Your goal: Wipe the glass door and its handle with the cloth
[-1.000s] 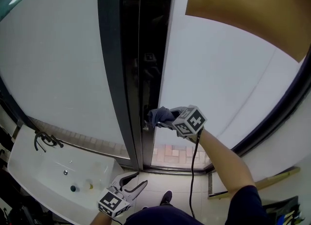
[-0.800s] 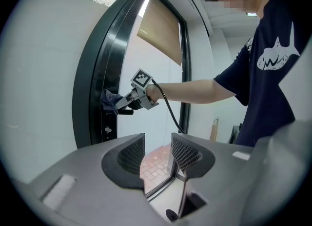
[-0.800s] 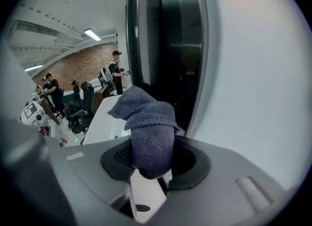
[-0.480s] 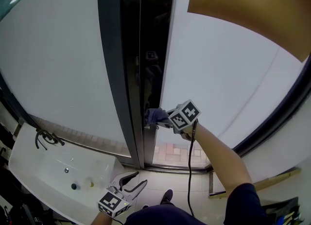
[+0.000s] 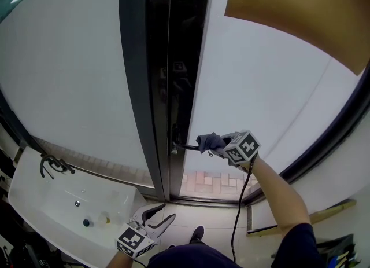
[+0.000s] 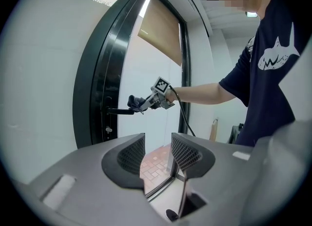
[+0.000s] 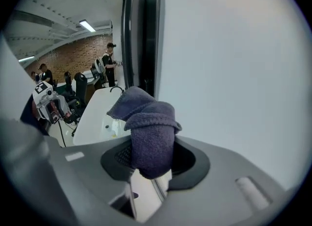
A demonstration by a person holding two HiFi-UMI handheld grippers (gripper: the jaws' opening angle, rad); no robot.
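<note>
Bunched dark terry cloth [image 7: 146, 122], slim black handle [image 5: 185, 146], frosted glass door [image 5: 260, 99]

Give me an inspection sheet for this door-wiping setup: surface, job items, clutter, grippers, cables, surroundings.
Surface: glass door, pale pane, dark frame.
Job's things: cloth at the free end of the handle; contact unclear.
Clutter: two small items in the sink.
Grippers: right gripper shut on cloth; left gripper open, empty, held low.
Cables: black cable hangs from right gripper.
Surroundings: people, brick wall behind.
</note>
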